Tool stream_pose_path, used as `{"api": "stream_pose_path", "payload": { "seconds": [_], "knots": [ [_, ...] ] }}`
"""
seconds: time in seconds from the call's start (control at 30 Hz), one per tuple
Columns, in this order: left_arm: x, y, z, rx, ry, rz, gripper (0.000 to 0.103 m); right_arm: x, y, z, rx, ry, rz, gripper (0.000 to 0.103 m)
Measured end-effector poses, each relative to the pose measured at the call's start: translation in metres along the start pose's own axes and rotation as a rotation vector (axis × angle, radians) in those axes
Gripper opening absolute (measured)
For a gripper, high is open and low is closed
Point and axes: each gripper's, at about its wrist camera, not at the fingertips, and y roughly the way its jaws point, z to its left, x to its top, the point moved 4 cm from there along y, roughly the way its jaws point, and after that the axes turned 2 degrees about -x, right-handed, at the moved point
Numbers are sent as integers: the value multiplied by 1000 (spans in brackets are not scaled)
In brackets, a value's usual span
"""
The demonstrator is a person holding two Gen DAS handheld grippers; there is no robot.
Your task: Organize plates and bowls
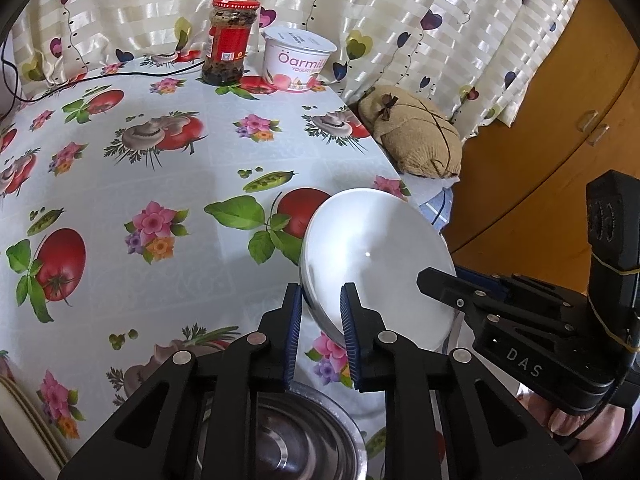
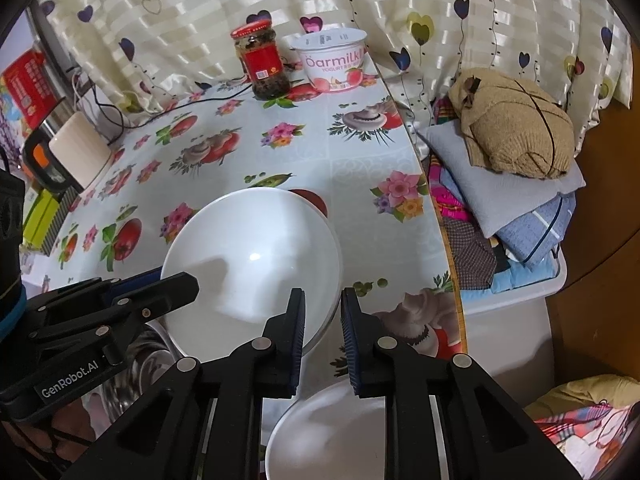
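My left tongs (image 1: 320, 312) straddle the left rim of the white plate (image 1: 376, 264): one blue pad (image 1: 294, 332) sits outside the rim, the other over the plate's face, drawn in narrow, though I cannot tell whether both pads actually press it. My right tongs (image 2: 322, 314) stand narrow at the opposite rim of the same plate (image 2: 252, 256). Their left pad lies against the plate's inner face and their right pad (image 2: 352, 344) stands clear of the edge, so I cannot confirm a grip there either.

The plate tilts up off the flowered tablecloth (image 1: 160, 168), between the two tools, near the table's right edge. Below my left tongs sits a steel bowl (image 1: 304, 444), and a stack of plates (image 1: 24, 416) shows at the left edge. Below my right tongs lies a white bowl (image 2: 332, 436).

At the far end stand a red-lidded jar (image 1: 230, 40) and a yogurt tub (image 1: 298, 58), side by side before the heart-print curtain (image 1: 400, 8). Beyond the table edge, folded clothes (image 2: 516, 200) are piled in a bin.
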Motion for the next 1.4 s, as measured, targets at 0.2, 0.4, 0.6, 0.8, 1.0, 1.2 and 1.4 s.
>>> {"api": "stream_pose_path", "payload": {
  "seconds": [0.2, 0.4, 0.6, 0.8, 1.0, 1.2, 1.4],
  "knots": [
    [2, -1, 1, 15, 1, -7, 19, 1, 1, 1, -4, 5, 2, 18],
    [3, -6, 4, 24, -1, -16, 19, 0, 1, 4, -4, 2, 6, 18],
    [5, -14, 5, 28, 0, -32, 18, 1, -6, 11, -4, -5, -9, 18],
    [3, -25, 5, 29, -3, -41, 18, 3, -16, 17, -4, -13, -24, 18],
    [1, -39, 6, 32, -5, -58, 18, 3, -27, 26, -2, -26, -38, 18],
    [-5, -56, 10, 41, -10, -73, 18, 1, -40, 39, 4, -47, -55, 18],
    [-15, -71, 14, 49, -15, -88, 18, -5, -49, 53, 13, -61, -61, 18]
  ]
}}
